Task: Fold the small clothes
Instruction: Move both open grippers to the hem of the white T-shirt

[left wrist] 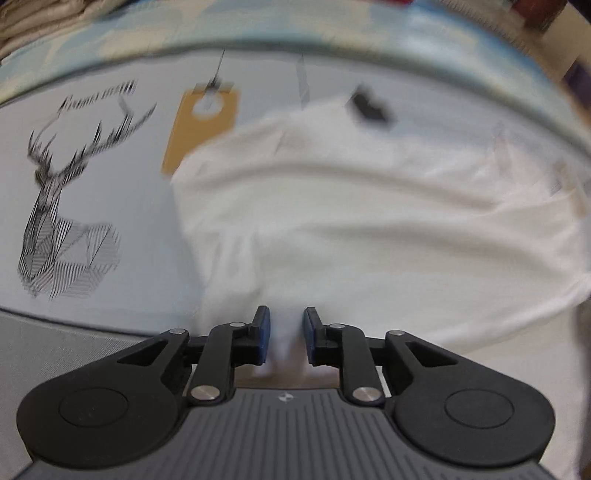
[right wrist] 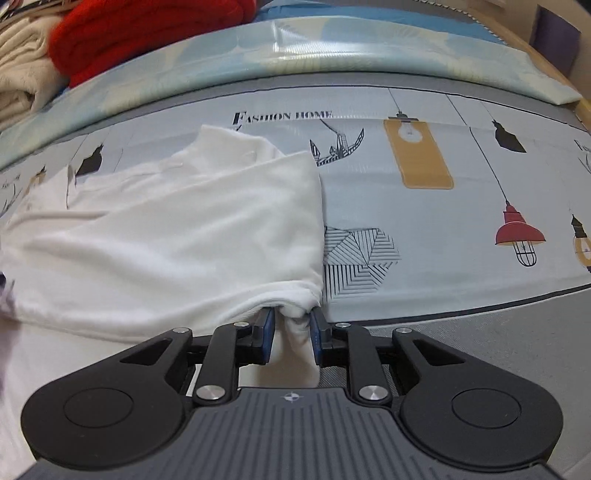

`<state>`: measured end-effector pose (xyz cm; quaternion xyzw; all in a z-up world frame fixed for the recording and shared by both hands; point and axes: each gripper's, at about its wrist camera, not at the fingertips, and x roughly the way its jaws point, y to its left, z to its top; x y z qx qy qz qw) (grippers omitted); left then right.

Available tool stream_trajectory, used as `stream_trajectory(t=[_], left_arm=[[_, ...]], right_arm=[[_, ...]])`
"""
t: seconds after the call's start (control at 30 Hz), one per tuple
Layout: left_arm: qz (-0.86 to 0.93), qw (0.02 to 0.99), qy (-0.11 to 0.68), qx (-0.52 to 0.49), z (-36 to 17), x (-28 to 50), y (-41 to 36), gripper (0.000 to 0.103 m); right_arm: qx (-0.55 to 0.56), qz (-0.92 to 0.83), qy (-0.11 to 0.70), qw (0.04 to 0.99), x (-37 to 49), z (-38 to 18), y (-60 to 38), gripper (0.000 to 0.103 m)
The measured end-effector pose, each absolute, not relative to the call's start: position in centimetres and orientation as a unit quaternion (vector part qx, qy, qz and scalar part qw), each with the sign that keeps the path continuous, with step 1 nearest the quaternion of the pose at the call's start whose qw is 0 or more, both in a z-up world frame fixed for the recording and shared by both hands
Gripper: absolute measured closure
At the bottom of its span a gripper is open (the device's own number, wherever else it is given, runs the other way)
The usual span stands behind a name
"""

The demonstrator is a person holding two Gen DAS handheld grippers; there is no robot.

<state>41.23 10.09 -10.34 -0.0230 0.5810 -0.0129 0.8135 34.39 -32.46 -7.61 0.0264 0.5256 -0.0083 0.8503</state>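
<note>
Your left gripper (left wrist: 286,334) had its fingers narrowly parted, the white garment (left wrist: 369,229) bunched between them, though blur hid whether the pads touched it. Your right gripper (right wrist: 292,336) stood the same, narrow, with a corner of the garment's hem in the gap and a small space beside the left pad. The garment lay folded on the printed bedsheet (right wrist: 443,236), its right edge straight. Beyond that edge the sheet ran open. Red clothing (right wrist: 147,33) and cream clothing (right wrist: 22,74) were piled well behind.
</note>
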Motion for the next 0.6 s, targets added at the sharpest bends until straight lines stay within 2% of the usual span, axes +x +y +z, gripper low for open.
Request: stream_trajectory(t=[0.17,0.43,0.6], left_arm=[[-0.016,0.832,0.554,-0.01,-8.2,39.7,9.7,0.07],[-0.035,0.885,0.463,0.024,-2.9,34.4,9.2,0.058],[-0.027,0.894,0.446,-0.025,-0.5,30.6,9.9,0.055]], right_arm=[[-0.01,-0.049,0.556,0.83,33.7,-9.6,-32.4,0.078],[0.027,-0.075,0.439,0.895,28.0,-3.0,-32.7,0.075],[0.062,-0.059,0.395,0.915,21.4,0.3,-32.2,0.071]])
